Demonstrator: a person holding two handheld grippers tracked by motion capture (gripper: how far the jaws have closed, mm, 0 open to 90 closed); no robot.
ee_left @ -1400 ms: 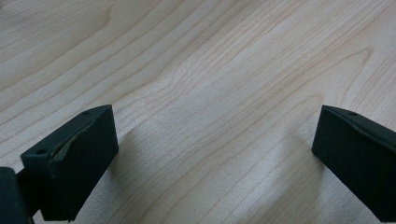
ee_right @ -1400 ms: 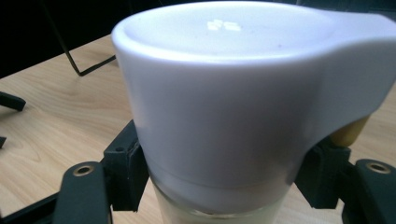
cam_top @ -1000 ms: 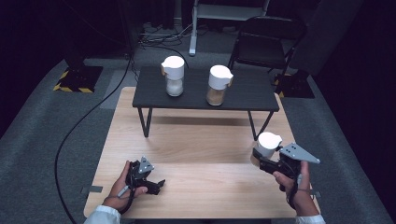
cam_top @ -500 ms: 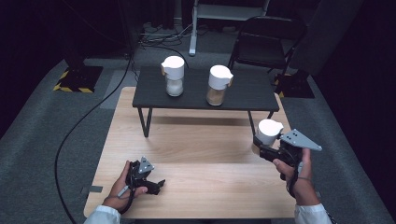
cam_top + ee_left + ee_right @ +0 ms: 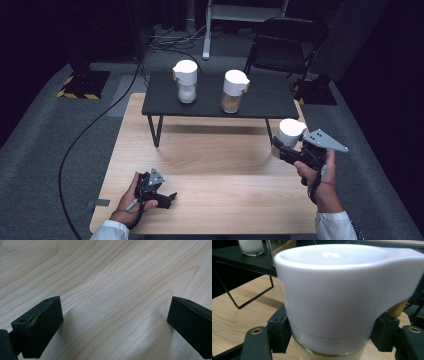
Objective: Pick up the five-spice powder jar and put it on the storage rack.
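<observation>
Where cables trail: grey carpet [image 5: 50, 140].

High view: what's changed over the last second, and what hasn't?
The right tongs, shut on the white-lidded jar, lifted it off the wooden table toward the black shelf. The left tongs stayed resting open; the two shelf jars didn't move.

A: High view: fixed overhead, facing forward and down on the pale wooden table [image 5: 215, 165], far off.

B: Gripper views: close range; the left looks down at that wood [image 5: 112, 290], the right faces level across it [image 5: 229, 315].
</observation>
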